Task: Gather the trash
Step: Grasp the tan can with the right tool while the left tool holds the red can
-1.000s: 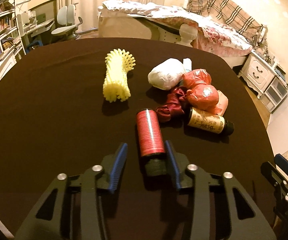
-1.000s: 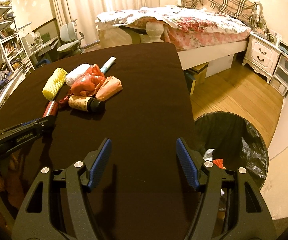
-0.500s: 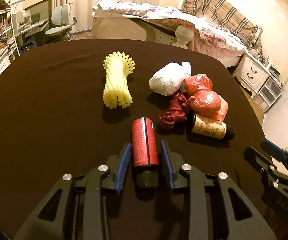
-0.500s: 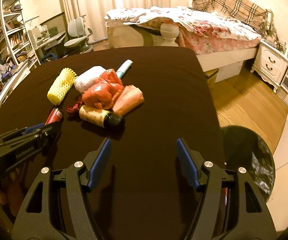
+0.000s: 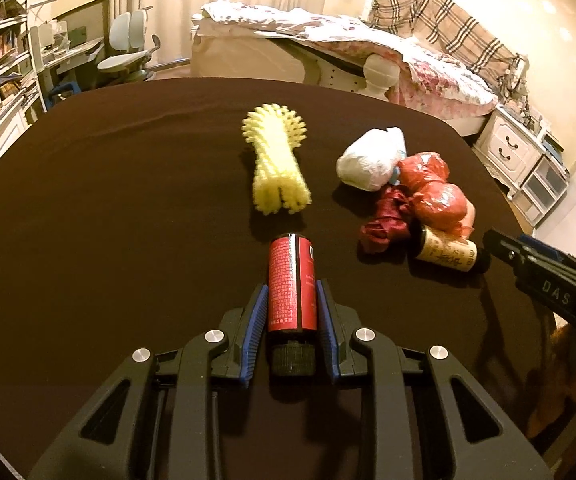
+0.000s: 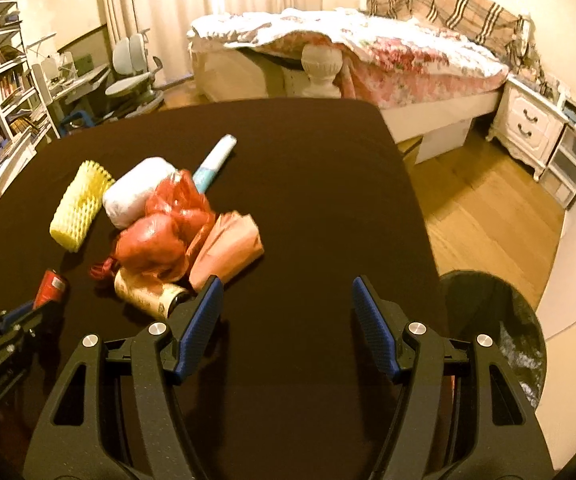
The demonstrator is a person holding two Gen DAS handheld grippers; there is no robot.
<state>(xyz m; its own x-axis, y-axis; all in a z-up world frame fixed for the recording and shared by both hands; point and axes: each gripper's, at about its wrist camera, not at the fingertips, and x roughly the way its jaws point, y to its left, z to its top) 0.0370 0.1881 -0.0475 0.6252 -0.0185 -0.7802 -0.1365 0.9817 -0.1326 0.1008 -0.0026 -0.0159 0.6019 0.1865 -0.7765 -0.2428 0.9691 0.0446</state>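
Left-wrist and right-wrist views of a dark table (image 5: 88, 200) strewn with trash. We see the left gripper (image 5: 291, 322) clamped on a red-labelled bottle (image 5: 291, 286): its blue pads press both flanks of the label, having just closed in on it. The bottle lies on the tabletop with its long axis along the gripper's pointing line, black cap toward the camera, base pointing away toward a yellow foam net sleeve (image 5: 278, 168). The right gripper (image 6: 286, 326) stands open with nothing between its jaws, low over bare cloth. The remaining pile lies just ahead and to its left: a tan-labelled bottle (image 6: 150, 294) almost at its left fingertip, red plastic bags (image 6: 168, 232), a pink bag (image 6: 228, 244), a white wad (image 6: 138, 190) and a pale blue tube (image 6: 216, 156). The black-lined bin (image 6: 491, 320) stands on the floor off the table's right edge, on the right gripper's side. We judge that the held bottle must be carried across the table, past the pile, to reach it; the right hand is nearer both pile and bin.
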